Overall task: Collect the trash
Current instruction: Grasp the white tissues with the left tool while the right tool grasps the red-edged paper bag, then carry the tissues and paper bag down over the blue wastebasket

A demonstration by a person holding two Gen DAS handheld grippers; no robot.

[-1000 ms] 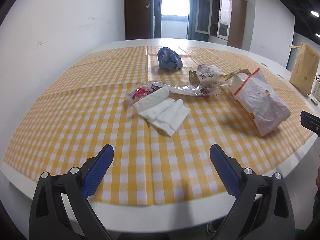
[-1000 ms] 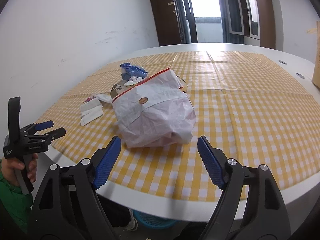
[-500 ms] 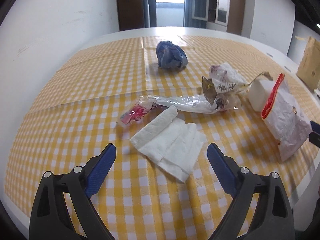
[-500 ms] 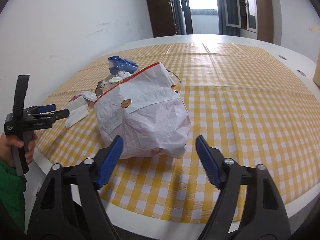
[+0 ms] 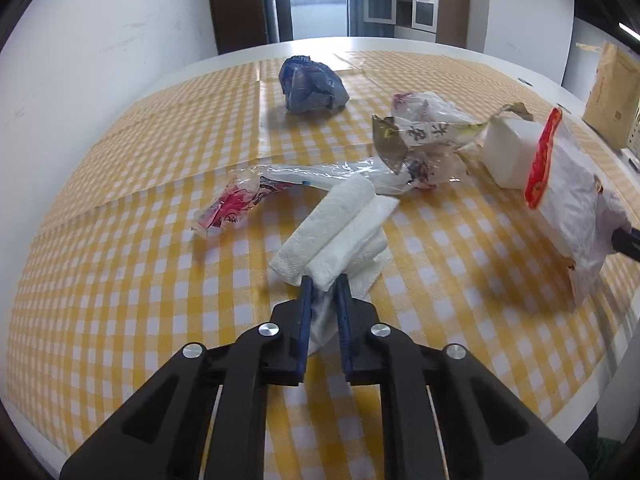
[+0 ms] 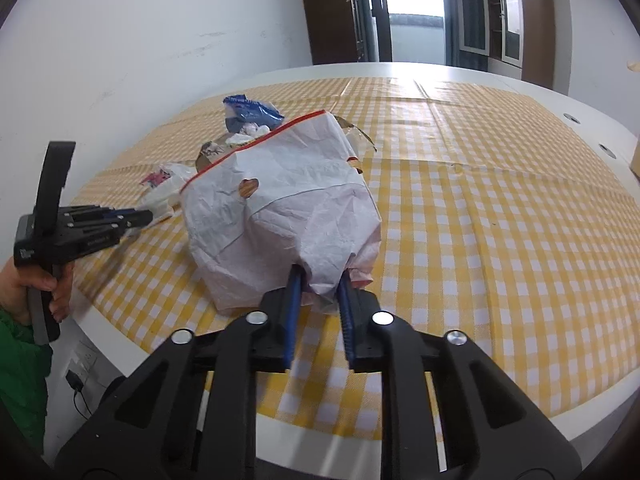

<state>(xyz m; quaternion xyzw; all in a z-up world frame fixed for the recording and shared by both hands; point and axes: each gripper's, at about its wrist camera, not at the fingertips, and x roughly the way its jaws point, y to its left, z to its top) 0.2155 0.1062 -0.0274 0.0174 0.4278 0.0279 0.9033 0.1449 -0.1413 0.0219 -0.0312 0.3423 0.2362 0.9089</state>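
My left gripper (image 5: 323, 284) is shut on the near corner of a folded white paper napkin (image 5: 340, 224), which lies on the yellow checked tablecloth (image 5: 120, 280). In the right wrist view, a crumpled white bag with a red top strip (image 6: 280, 200) lies near the table's front edge. My right gripper (image 6: 320, 276) is closing its jaws, and its blue pads pinch a fold at the bag's near end. The same bag (image 5: 572, 208) shows at the right of the left wrist view. The left gripper (image 6: 140, 216) appears at the left, held in a hand with a green sleeve.
More trash lies beyond the napkin: a clear wrapper with pink print (image 5: 236, 204), a crumpled clear and brown wrapper (image 5: 424, 136), a blue crumpled bag (image 5: 312, 84) and a white box (image 5: 508, 152). A brown paper bag (image 5: 612, 92) stands far right. The white table edge (image 6: 360, 436) runs close below.
Both grippers moved forward and went from wide open to closed. The left now pinches the napkin's corner and the right pinches the white bag's near end.
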